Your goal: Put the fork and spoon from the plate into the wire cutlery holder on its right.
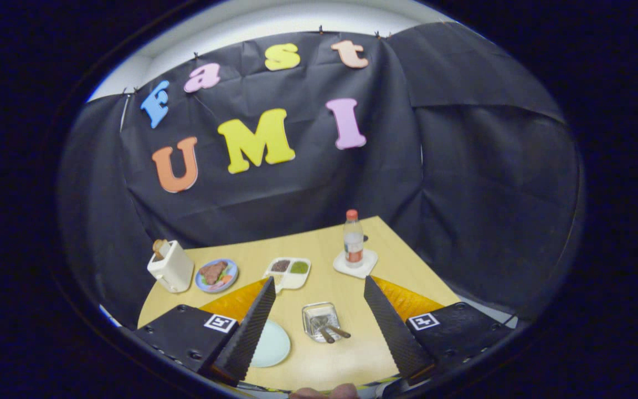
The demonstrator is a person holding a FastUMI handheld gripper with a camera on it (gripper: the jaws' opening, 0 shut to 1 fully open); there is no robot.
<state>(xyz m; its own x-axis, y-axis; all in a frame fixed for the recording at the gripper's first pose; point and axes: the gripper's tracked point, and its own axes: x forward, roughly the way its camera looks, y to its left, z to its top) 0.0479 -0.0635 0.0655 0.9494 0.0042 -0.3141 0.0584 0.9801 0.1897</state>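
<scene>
My gripper [319, 288] hangs high above the wooden table [319, 271], open, with nothing between its fingers. Below and between the fingers stands the wire cutlery holder [320, 320], with two brown handles [334, 332] sticking out of it toward me. Left of the holder lies a pale green plate [272, 344], partly hidden behind my left finger [252, 327]; the part of the plate that shows carries no cutlery.
Farther back stand a white toaster [170, 267] with bread in it, a blue plate of food [216, 275], a white divided dish [289, 271] and a red-capped bottle [353, 239] on a white coaster. A fingertip [324, 392] shows at the near table edge.
</scene>
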